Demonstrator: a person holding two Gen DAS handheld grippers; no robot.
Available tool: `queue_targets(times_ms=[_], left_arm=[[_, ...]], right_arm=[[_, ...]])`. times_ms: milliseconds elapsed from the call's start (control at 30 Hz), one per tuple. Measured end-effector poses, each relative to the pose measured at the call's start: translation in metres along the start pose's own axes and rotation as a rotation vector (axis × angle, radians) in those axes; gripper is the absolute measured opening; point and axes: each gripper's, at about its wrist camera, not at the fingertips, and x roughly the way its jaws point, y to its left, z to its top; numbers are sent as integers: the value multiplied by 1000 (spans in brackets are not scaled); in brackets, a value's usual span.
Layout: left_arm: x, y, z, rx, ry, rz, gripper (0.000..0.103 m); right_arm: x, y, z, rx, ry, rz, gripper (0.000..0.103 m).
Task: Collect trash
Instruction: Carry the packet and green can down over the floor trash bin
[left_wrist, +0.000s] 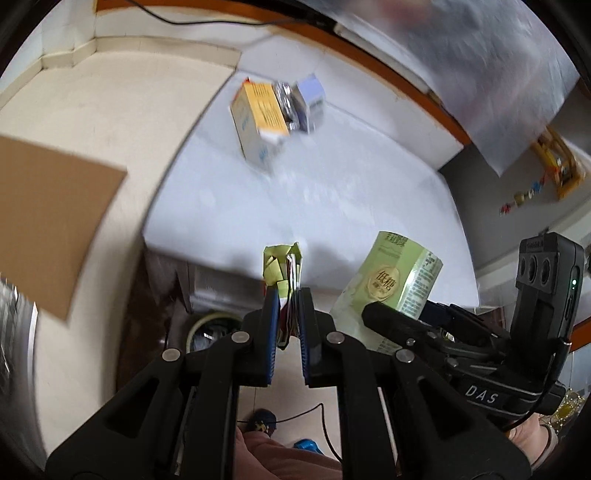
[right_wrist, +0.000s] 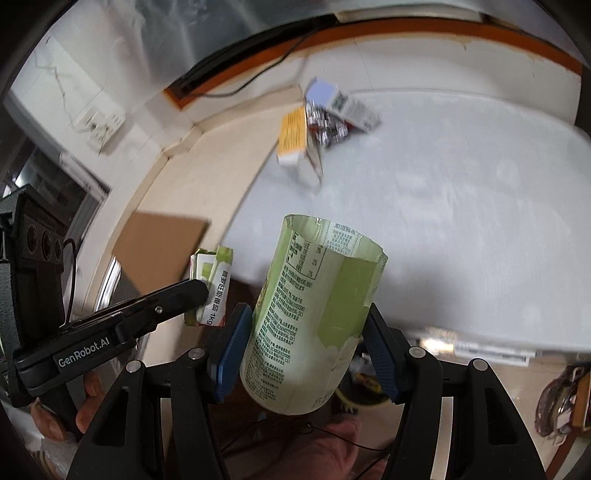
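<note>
Standing by the white table (left_wrist: 332, 192), I see the left gripper (left_wrist: 288, 295) with fingers pressed together on a flattened carton (left_wrist: 282, 266). The right gripper (right_wrist: 306, 325) is clamped on a green paper tube (right_wrist: 314, 314). Both are near the table's near edge. More trash, a yellow box (left_wrist: 258, 110) and foil (left_wrist: 286, 99), lies at the far side.

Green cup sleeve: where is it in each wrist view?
Left wrist: green cup sleeve lower right of centre, held by the right gripper.
Right wrist: centre, between the fingers.
Shared landmark: orange box on the white table, upper middle.
</note>
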Motion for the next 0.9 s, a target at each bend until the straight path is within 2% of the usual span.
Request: queue_targets(times_ms=[200, 400, 567, 800, 900], left_arm=[[19, -10, -60, -37, 37, 20, 7], [63, 3, -115, -67, 132, 61, 7], [117, 27, -153, -106, 203, 72, 7], [206, 62, -192, -110, 268, 115, 8], [242, 75, -201, -94, 285, 144, 8]], right_arm=[[7, -25, -62, -35, 80, 11, 60], [41, -53, -126, -35, 176, -12, 60], [94, -86, -172, -8, 257, -44, 61], [190, -131, -209, 29, 330, -77, 62], [236, -139, -217, 17, 349, -95, 63]])
